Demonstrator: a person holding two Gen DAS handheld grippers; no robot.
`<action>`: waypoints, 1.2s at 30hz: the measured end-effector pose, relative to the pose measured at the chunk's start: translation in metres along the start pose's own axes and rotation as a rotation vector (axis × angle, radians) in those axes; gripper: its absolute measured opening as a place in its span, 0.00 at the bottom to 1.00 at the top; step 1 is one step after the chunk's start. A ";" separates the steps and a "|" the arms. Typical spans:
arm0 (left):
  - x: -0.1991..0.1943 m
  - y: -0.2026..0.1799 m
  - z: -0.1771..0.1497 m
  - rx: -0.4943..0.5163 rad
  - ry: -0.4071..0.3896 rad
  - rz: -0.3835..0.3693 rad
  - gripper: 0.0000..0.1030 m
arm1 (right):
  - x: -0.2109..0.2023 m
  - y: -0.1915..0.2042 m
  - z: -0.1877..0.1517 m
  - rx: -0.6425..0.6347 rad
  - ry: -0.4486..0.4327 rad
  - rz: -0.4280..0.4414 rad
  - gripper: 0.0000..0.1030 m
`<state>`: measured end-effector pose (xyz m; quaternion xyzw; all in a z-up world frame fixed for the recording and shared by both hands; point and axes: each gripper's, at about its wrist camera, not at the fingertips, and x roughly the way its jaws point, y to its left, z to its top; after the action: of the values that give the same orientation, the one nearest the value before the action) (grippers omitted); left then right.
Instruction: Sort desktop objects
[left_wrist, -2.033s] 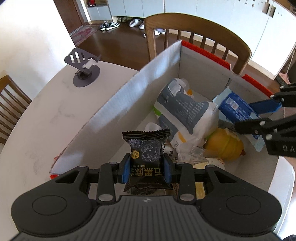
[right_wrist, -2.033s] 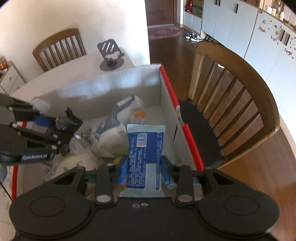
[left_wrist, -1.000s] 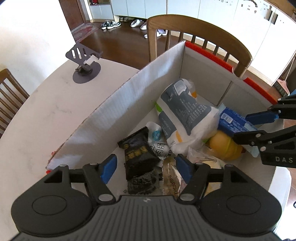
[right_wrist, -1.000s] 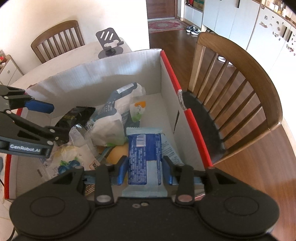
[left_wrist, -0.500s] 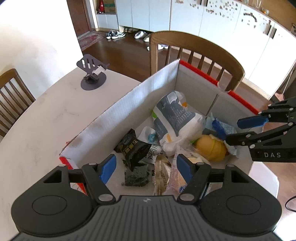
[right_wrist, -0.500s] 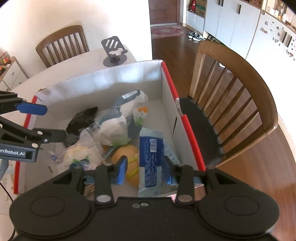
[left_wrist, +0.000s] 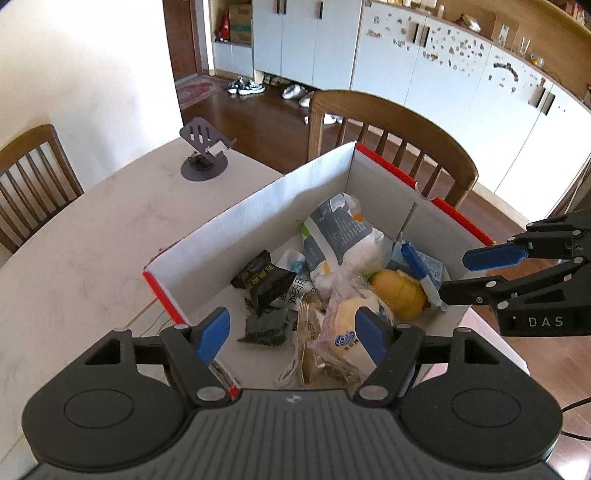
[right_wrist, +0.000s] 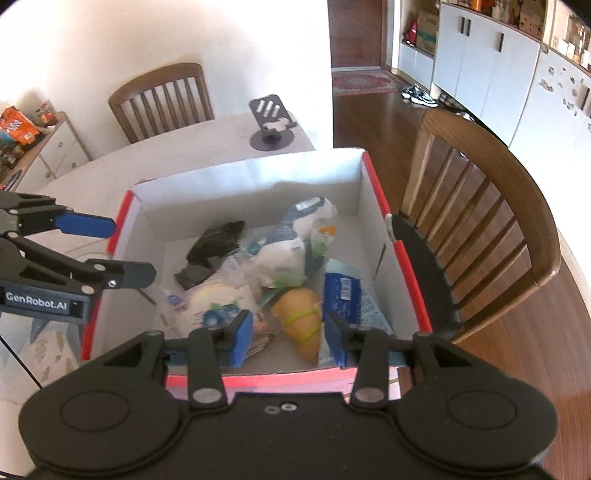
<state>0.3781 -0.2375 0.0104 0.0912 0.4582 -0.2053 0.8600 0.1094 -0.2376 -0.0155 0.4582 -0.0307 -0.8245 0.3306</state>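
Observation:
A white cardboard box (left_wrist: 258, 210) with red rims sits on the table and holds several snack packs. A black snack pack (left_wrist: 264, 282) lies at its left, a blue wafer pack (right_wrist: 341, 293) at its right, a yellow bun (left_wrist: 397, 293) and a grey-white bag (left_wrist: 341, 236) between them. My left gripper (left_wrist: 291, 338) is open and empty above the box's near edge. My right gripper (right_wrist: 290, 338) is open and empty above the box's other near edge; it also shows in the left wrist view (left_wrist: 465, 273).
A dark phone stand (left_wrist: 203, 155) stands on the pale table (left_wrist: 74, 251) beyond the box. A wooden chair (right_wrist: 487, 206) stands close against the box's right side. Another chair (right_wrist: 162, 99) stands at the table's far side.
Both grippers opened and dropped their packs into the box: the left let go of the black pack, the right of the blue wafer pack. Both then drew back and up.

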 end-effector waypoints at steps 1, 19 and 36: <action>-0.004 0.000 -0.003 -0.005 -0.009 0.001 0.72 | -0.003 0.002 -0.001 -0.005 -0.006 0.005 0.41; -0.050 -0.004 -0.046 -0.074 -0.066 -0.010 0.89 | -0.039 0.029 -0.021 -0.047 -0.098 0.038 0.55; -0.071 0.002 -0.079 -0.122 -0.105 0.008 1.00 | -0.054 0.042 -0.041 -0.054 -0.173 0.081 0.84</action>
<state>0.2842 -0.1896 0.0240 0.0295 0.4236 -0.1780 0.8877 0.1829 -0.2291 0.0153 0.3744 -0.0555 -0.8476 0.3719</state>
